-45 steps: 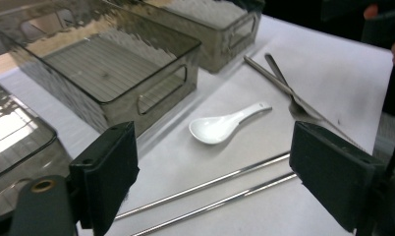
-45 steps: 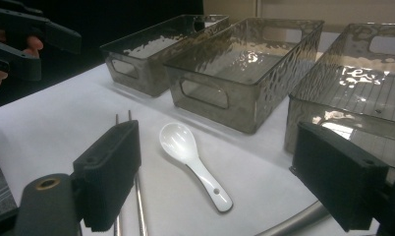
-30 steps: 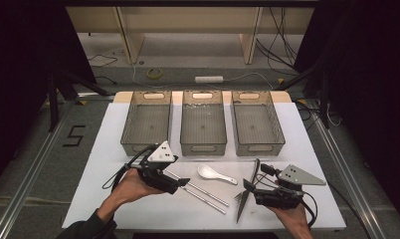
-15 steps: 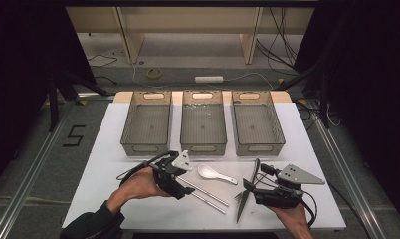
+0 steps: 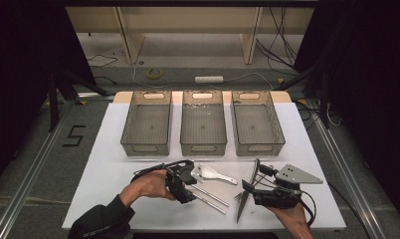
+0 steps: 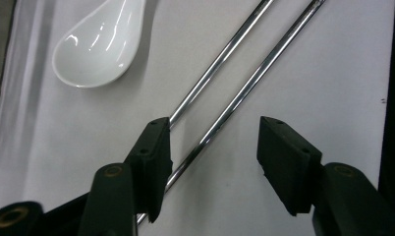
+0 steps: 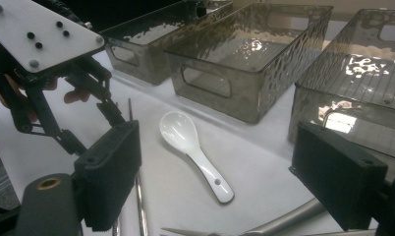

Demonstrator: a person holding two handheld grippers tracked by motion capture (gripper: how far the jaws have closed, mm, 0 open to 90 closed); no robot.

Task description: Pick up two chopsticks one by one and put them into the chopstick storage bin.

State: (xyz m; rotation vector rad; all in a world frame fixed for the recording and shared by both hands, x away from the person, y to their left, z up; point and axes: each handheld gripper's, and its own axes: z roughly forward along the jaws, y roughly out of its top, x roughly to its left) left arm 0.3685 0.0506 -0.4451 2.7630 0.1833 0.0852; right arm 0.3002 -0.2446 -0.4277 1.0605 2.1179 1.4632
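left claw (image 6: 212,142): wide open, low over the two chopsticks (image 6: 244,86), one rod between its jaws, holding nothing | spoon (image 5: 215,174): on the table (image 5: 108,169), just beside the chopsticks, toward the bins (image 5: 203,124) | right claw (image 5: 250,186): open, empty, on the other side of the spoon, over a fork (image 5: 240,196)

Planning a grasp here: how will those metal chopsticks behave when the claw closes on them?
The chopsticks look like thin, round, polished metal rods, so they will probably roll and slip between the left claw's flat pads. They look stiff, unlikely to bend. Lying flat on the table, they may be awkward to grip.
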